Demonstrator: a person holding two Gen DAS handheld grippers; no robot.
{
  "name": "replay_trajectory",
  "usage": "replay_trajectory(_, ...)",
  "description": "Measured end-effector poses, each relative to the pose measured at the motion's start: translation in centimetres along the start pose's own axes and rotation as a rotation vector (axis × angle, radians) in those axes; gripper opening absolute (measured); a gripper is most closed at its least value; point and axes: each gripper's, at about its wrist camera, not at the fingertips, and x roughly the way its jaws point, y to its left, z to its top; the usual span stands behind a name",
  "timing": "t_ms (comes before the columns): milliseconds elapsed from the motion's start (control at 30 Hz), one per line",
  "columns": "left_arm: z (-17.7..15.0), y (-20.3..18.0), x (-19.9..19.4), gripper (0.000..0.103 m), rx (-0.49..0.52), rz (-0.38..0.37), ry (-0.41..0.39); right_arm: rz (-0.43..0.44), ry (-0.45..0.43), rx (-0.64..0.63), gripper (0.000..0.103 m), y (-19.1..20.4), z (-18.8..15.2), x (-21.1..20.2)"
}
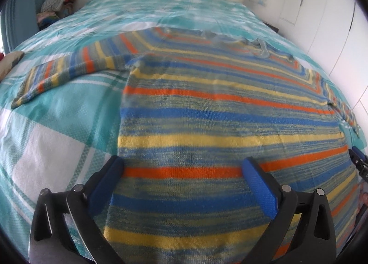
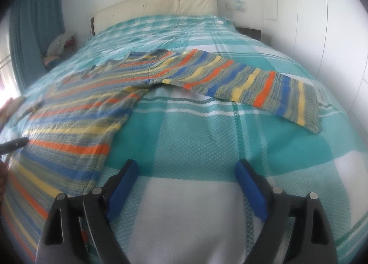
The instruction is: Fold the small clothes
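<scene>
A knitted sweater (image 1: 218,107) with orange, blue, yellow and grey-green stripes lies spread flat on the bed, both sleeves stretched out sideways. My left gripper (image 1: 181,165) hovers over the sweater's lower body, open wide, with nothing pinched between its blue pads. In the right wrist view the sweater (image 2: 76,126) fills the left side and its sleeve (image 2: 241,79) runs out to the right. My right gripper (image 2: 186,167) stands open over bare bedspread just right of the sweater's hem edge, nothing between its fingers. The tip of the other gripper (image 2: 16,143) shows at the left edge.
The bed carries a teal and white checked bedspread (image 2: 207,130). A cream headboard (image 2: 156,1) stands at the far end. A heap of clothes (image 1: 59,4) lies beside the bed at the far left, next to a blue curtain (image 2: 34,22). White wardrobe doors (image 2: 322,22) line the right.
</scene>
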Motion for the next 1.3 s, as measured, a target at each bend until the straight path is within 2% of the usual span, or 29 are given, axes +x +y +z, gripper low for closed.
replay_trajectory(1300, -0.16, 0.01, 0.17, 0.103, 0.010, 0.018, 0.004, 0.002, 0.003, -0.003, 0.087, 0.41, 0.01, 0.28)
